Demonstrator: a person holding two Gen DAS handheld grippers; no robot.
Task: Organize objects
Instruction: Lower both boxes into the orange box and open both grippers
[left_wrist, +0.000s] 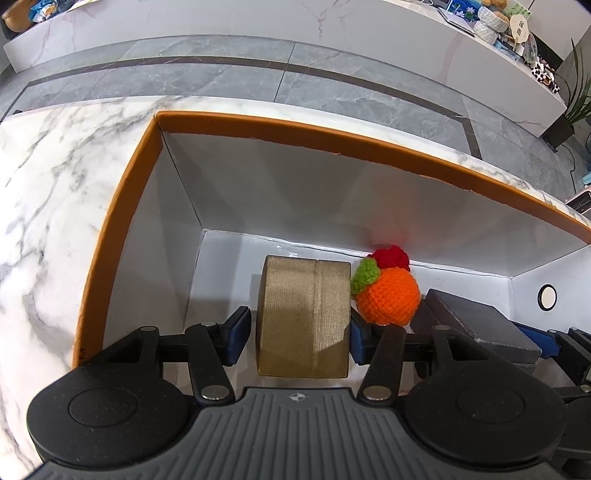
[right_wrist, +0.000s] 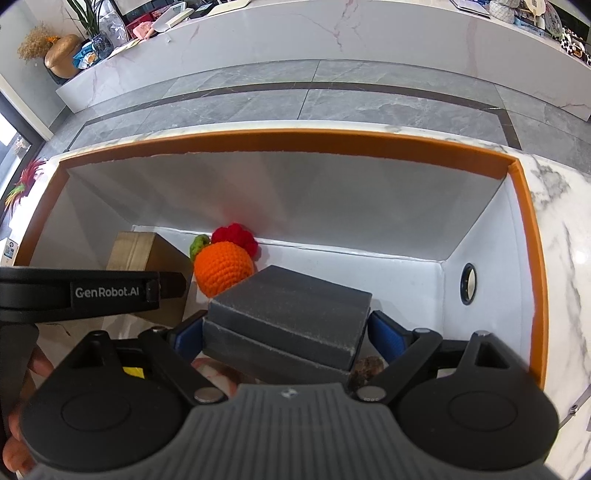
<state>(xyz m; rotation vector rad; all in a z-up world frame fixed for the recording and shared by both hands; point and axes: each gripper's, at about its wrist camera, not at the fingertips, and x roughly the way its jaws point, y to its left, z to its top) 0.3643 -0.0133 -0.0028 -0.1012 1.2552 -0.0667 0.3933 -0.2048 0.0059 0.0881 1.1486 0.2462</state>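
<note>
1. The gold block (left_wrist: 304, 317) stands on the floor of the orange-rimmed box (left_wrist: 122, 206), far left, beside the orange knitted fruit (left_wrist: 388, 295).
2. Left tool (left_wrist: 299, 336): pads apart, straddling the block; a gap shows on the left side, so seemingly released there.
3. The dark grey box (right_wrist: 291, 325) sits tilted to the right; the right tool (right_wrist: 286, 339) brackets it, and whether it is clamped I cannot tell.
4. The box rests on the marble worktop (left_wrist: 48, 192), likely as the collecting bin.

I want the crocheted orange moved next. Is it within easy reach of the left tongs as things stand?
Probably yes: the crocheted orange lies uncovered just beyond the left tongs, though the gold block sits between their pads.
</note>
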